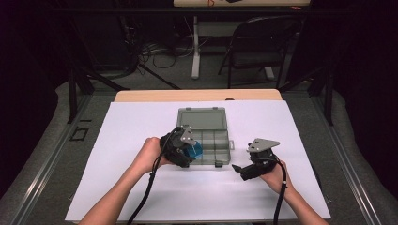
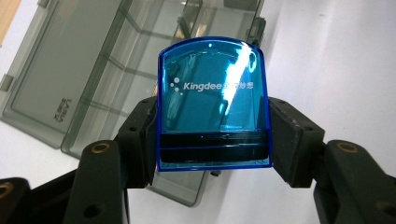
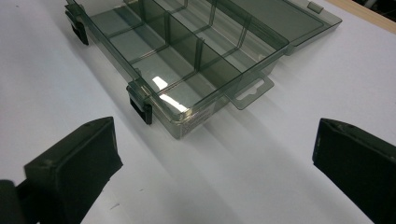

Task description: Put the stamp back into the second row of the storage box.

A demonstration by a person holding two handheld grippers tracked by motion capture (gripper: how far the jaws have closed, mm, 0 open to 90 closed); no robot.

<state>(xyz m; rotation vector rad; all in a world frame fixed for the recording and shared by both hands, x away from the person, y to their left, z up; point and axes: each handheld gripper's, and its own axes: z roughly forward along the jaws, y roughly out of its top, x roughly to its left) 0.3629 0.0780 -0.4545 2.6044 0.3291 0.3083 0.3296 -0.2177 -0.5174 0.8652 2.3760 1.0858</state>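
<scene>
Over on the left, the left gripper is clamped on a translucent blue holder, carried just above the near-left corner of the smoky compartment box. From the high view that blue piece is little more than a bright patch under the grey plate. Switch to the left gripper view and it opens right up: the blue holder sits squarely between the two black pads, squeezed from both sides, with white "Kingdee" lettering across its face and a dark band along its lower edge. Behind it lies the box, its flat lid folded back onto the white sheet.

Moving to the middle, the box rests open on the white sheet, lid lying away from the person. The right gripper view brings out the dividers inside the box, its dark latches on the near wall and the hang tab at its end; the compartments seen from here hold nothing.

On the right, the right gripper sits low over the sheet, just beside the box's near-right corner. Its own view shows the jaws standing wide apart, gripping nothing, bare sheet between them.
</scene>
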